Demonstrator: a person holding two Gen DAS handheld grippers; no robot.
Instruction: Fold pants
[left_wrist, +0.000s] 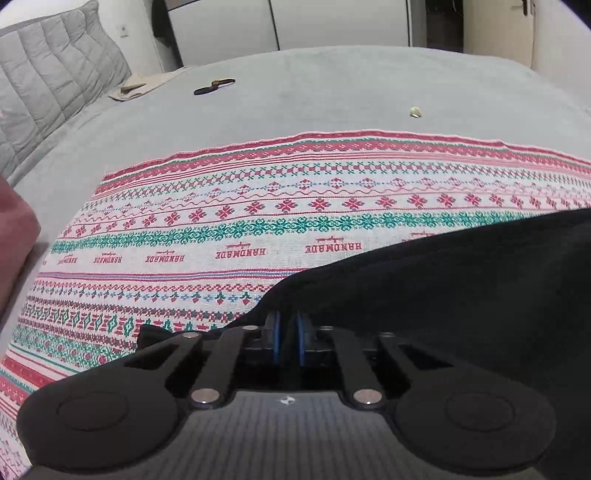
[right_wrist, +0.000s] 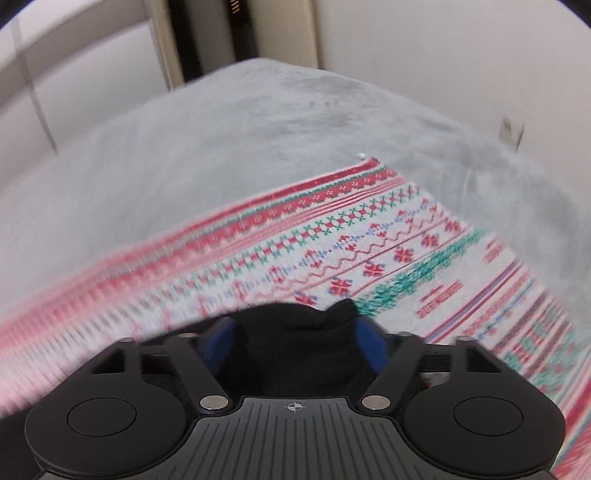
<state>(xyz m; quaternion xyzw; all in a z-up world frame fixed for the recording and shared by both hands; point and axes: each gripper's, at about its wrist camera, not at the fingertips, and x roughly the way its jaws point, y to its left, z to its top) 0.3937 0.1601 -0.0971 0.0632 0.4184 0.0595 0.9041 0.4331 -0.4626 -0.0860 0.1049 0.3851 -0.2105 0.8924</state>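
The black pants (left_wrist: 461, 280) drape across the right and lower part of the left wrist view, over a red, green and white patterned cloth (left_wrist: 240, 206). My left gripper (left_wrist: 289, 325) is shut on an edge of the pants; its blue pads (left_wrist: 276, 332) stand close together with the fabric over them. In the right wrist view, which is blurred, my right gripper (right_wrist: 295, 332) has a bunch of the black pants (right_wrist: 295, 347) between its blue pads (right_wrist: 369, 343), which stand fairly wide apart around the fabric. The patterned cloth (right_wrist: 332, 251) lies below it.
The patterned cloth lies on a grey bedspread (left_wrist: 295, 92). A grey quilted pillow (left_wrist: 48, 81), a beige folded cloth (left_wrist: 136, 88), a dark small object (left_wrist: 214, 86) and a small pale bit (left_wrist: 414, 112) lie beyond. A pink item (left_wrist: 14, 221) sits at the left edge. Walls and a doorway stand behind.
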